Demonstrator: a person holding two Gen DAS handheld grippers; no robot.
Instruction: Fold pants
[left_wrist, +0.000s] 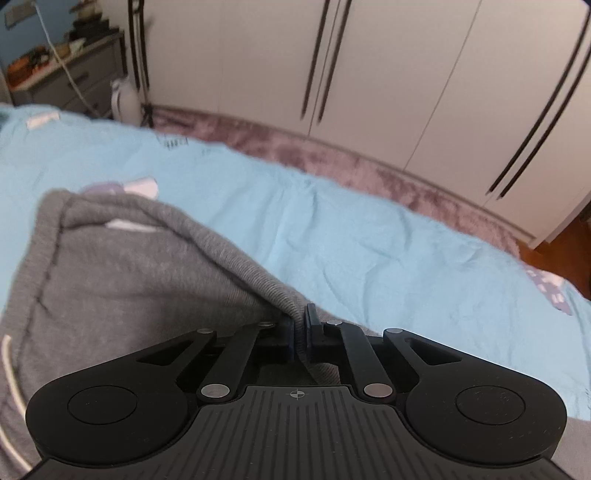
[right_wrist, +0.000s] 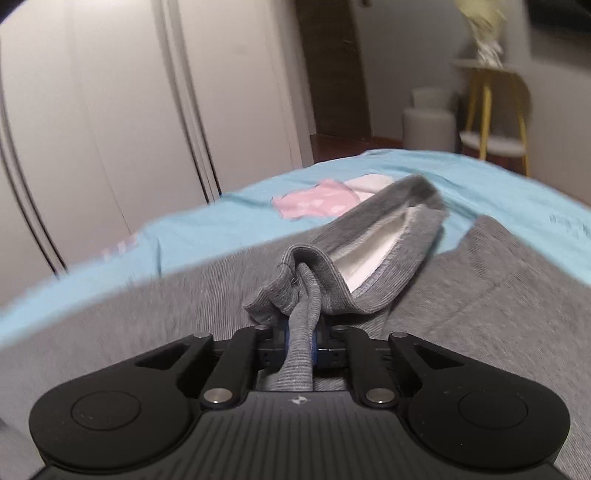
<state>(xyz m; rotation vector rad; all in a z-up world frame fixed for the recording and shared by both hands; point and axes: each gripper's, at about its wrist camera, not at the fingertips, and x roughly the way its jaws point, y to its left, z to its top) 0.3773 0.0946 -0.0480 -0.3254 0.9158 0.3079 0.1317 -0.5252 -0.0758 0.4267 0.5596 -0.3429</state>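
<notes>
Item: grey pants (left_wrist: 122, 266), knit fabric with ribbed edging, lay spread on a light blue bedsheet (left_wrist: 369, 236) covering a bed. In the left wrist view a ribbed edge of the garment rose in a ridge from the fabric toward the camera; a white drawstring (left_wrist: 11, 398) ran along the lower left margin.

Left gripper (left_wrist: 300, 332): black, jaws closed tight on the ribbed grey edge, which passed between the pads.

Right gripper (right_wrist: 300, 343): black, jaws pinched on a bunched fold of the same grey fabric (right_wrist: 301, 291). Beyond the pinch, a ribbed band of the pants gaped open, showing a white lining (right_wrist: 373, 254) inside. Whether that opening was a cuff or part of the waistband could not be told.

Sheet markings: a pink printed patch (right_wrist: 314, 203) with a white patch beside it, seen past the pants in the right wrist view; a lilac-and-white print (left_wrist: 125, 188) just beyond the far edge of the pants in the left wrist view.

Surroundings: white wardrobe doors (left_wrist: 388, 92) with dark vertical handles; a mauve rug (left_wrist: 295, 147) between bed and wardrobe; a grey chest of drawers (left_wrist: 70, 77), its top crowded with small blurred articles that could not be identified; a white kettle-like vessel (left_wrist: 123, 98) beside it, contents not visible; a yellow-legged chair (right_wrist: 495, 122); two stacked white cylindrical containers (right_wrist: 428, 122), closed, contents not visible.
</notes>
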